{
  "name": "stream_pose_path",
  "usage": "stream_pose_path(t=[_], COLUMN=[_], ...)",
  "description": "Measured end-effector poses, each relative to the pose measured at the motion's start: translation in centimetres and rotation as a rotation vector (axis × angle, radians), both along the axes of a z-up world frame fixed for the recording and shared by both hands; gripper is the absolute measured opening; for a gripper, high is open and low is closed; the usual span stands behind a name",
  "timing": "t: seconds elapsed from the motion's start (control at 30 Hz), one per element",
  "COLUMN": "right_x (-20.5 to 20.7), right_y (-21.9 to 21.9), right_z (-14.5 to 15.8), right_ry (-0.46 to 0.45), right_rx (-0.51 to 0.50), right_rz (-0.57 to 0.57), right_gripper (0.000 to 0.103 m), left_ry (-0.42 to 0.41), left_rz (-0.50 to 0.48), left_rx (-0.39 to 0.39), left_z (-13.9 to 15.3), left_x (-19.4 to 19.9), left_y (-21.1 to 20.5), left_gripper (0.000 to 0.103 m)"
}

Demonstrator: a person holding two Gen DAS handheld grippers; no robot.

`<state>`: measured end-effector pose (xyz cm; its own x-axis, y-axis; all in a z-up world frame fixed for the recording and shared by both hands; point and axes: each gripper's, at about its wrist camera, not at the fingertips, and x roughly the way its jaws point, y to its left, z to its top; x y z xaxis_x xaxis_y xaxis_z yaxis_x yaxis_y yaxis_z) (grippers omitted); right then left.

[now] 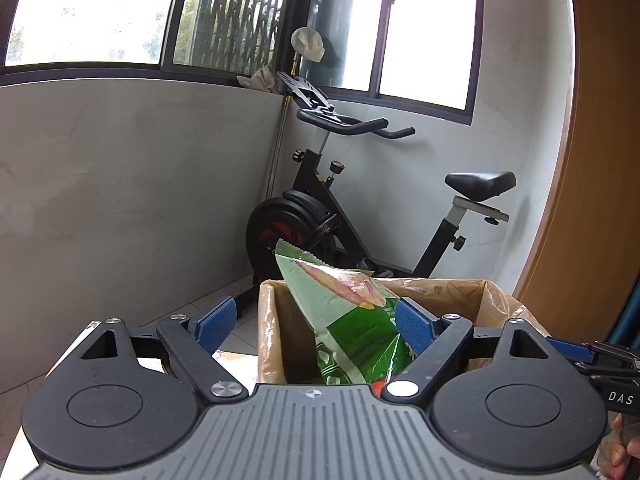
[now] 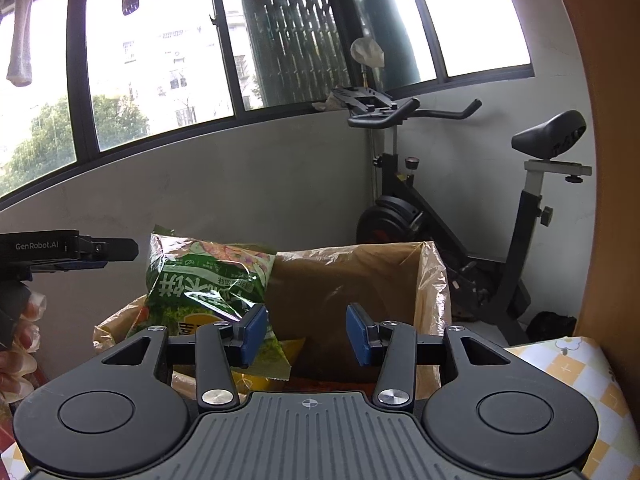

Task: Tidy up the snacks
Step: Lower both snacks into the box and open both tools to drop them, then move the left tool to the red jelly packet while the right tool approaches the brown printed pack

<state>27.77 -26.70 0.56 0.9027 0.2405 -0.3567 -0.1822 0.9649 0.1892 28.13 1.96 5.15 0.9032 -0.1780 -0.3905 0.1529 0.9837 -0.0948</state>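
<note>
A green snack bag [image 1: 344, 312] stands tilted in a cardboard box [image 1: 452, 292] lined with clear plastic. My left gripper [image 1: 316, 326] is open just in front of the box; the bag leans by its right pad [image 1: 414, 326] without being clamped. In the right wrist view the same bag [image 2: 208, 284] stands at the left of the box [image 2: 360, 276]. My right gripper [image 2: 306, 334] is open and empty over the box's near rim, its left pad [image 2: 252, 334] in front of the bag. The left gripper [image 2: 108, 250] shows at the far left.
A black exercise bike [image 1: 360, 208] stands behind the box against the grey wall, also in the right wrist view [image 2: 460, 208]. A wooden panel [image 1: 600, 160] rises on the right. A checked tablecloth [image 2: 572, 368] covers the table under the box.
</note>
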Motion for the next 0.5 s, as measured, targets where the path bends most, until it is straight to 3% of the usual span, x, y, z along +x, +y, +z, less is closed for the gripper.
stream_pose_path(t=[0.17, 0.5], right_x=[-2.7, -7.8], right_y=[0.1, -0.2], right_z=[0.1, -0.7], right_ry=[-0.011, -0.049], right_rx=[-0.019, -0.034], right_rz=[0.018, 0.007], right_gripper=[0.042, 0.042], left_ry=[0.015, 0.012], left_rz=[0.005, 0.022], left_rx=[-0.018, 0.019], left_z=[-0.1, -2.3], left_x=[-2.1, -6.7], left_y=[1.0, 1.6], left_gripper=[0.088, 0.088])
